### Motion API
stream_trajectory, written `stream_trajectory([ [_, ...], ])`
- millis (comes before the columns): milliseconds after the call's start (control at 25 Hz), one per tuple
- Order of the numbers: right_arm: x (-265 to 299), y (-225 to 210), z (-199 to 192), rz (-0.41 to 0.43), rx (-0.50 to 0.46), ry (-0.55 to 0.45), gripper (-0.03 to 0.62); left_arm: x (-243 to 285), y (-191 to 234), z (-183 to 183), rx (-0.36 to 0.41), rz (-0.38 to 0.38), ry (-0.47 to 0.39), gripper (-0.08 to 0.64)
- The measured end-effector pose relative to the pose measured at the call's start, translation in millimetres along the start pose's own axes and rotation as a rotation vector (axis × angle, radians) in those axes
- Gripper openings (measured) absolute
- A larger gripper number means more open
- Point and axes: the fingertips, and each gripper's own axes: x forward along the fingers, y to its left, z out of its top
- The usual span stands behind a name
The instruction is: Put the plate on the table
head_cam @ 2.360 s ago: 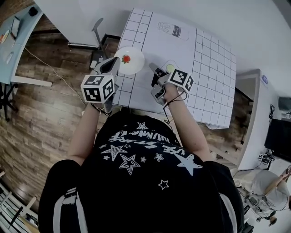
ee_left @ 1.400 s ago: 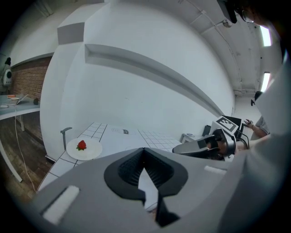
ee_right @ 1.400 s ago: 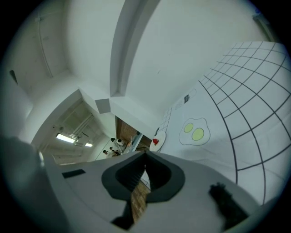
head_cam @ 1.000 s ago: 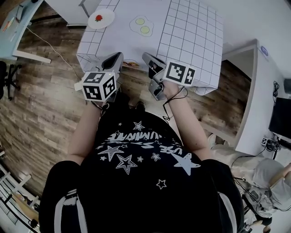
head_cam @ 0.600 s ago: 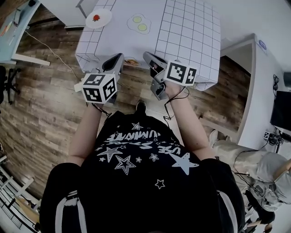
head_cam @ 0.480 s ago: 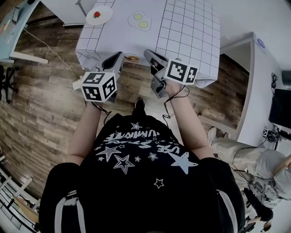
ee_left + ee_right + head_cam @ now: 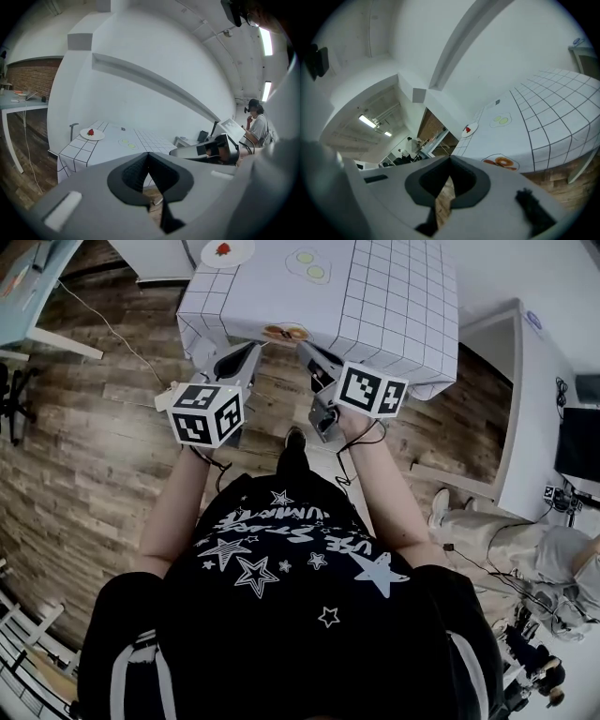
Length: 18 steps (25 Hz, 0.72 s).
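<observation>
1. The plate (image 7: 240, 255) is sitting flat on the desk (image 7: 394, 296) at its far left corner, with a strawberry (image 7: 223, 249) on it. We're reading that as the goal already met.
2. The left tool (image 7: 149, 155) is showing its jaws meeting tip to tip, with nothing between them.
3. The right tool (image 7: 450, 160) is showing the same: jaws together and empty, with only the floor (image 7: 94, 446) showing through the gap behind the tips.
4. We're holding both tools side by side in front of the body, over the floor. They're well apart from the desk edge and from the plate.
5. Likely reason: we're carrying nothing, so closed and clear is the safe posture. Nothing is risking a snag on the cloth (image 7: 225, 322) hanging over the near side.
6. Both tools are pointing toward the desk, tilted slightly down. The plate is therefore showing in both gripper views, which is handy for checking the placement.
7. The plate is looking fully supported, with no rim overhanging as far as we can tell. It's lying beside the egg print (image 7: 307, 263), apart from it.
8. We're flagging one risk: the plate is sitting near the corner, so a tug on the cloth could shift it.
</observation>
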Motion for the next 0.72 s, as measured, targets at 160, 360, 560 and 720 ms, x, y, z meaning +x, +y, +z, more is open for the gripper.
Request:
stream_trajectory([
  [160,-9,15,-13,-0.004,-0.031,-0.011,0.012,-21,-8,-5,0.009,-0.006,-0.015,0.009],
  [360,-20,40,-37,0.0,-0.04,-0.023,0.012,-55,-18,-13,0.021,-0.017,-0.032,0.009],
  [560,-35,63,-60,-0.001,-0.052,-0.031,0.012,-91,-28,-21,0.032,-0.028,-0.051,0.009],
  [720,-42,83,-80,0.005,-0.083,-0.03,0.012,-121,-28,-26,0.036,-0.018,-0.07,0.009],
])
